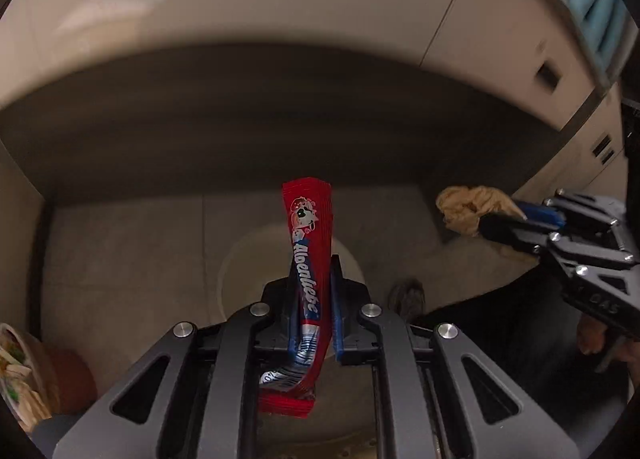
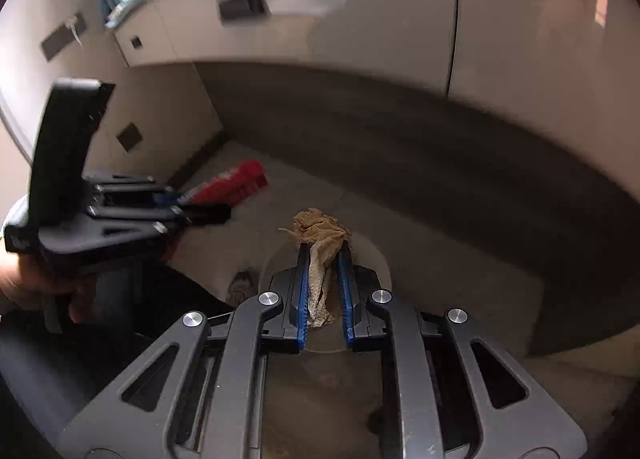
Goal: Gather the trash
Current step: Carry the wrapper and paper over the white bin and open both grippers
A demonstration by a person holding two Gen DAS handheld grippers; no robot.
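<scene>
My left gripper (image 1: 314,271) is shut on a long red candy wrapper (image 1: 310,243) that sticks up past the fingertips. It also shows at the left of the right wrist view (image 2: 236,181). My right gripper (image 2: 324,255) is shut on a crumpled brown paper napkin (image 2: 320,235). The napkin also shows in the left wrist view (image 1: 466,209), at the right, held by the right gripper (image 1: 486,219). Both grippers hang above a pale round bin (image 1: 240,271) on the floor, which also shows under the right gripper (image 2: 376,259).
Beige cabinet fronts (image 1: 280,11) with dark handle slots curve around the back, with a dark toe-kick recess (image 1: 280,115) below. A bowl with food scraps (image 1: 16,371) sits at the lower left. The person's shoe (image 1: 408,295) and dark trouser leg are beside the bin.
</scene>
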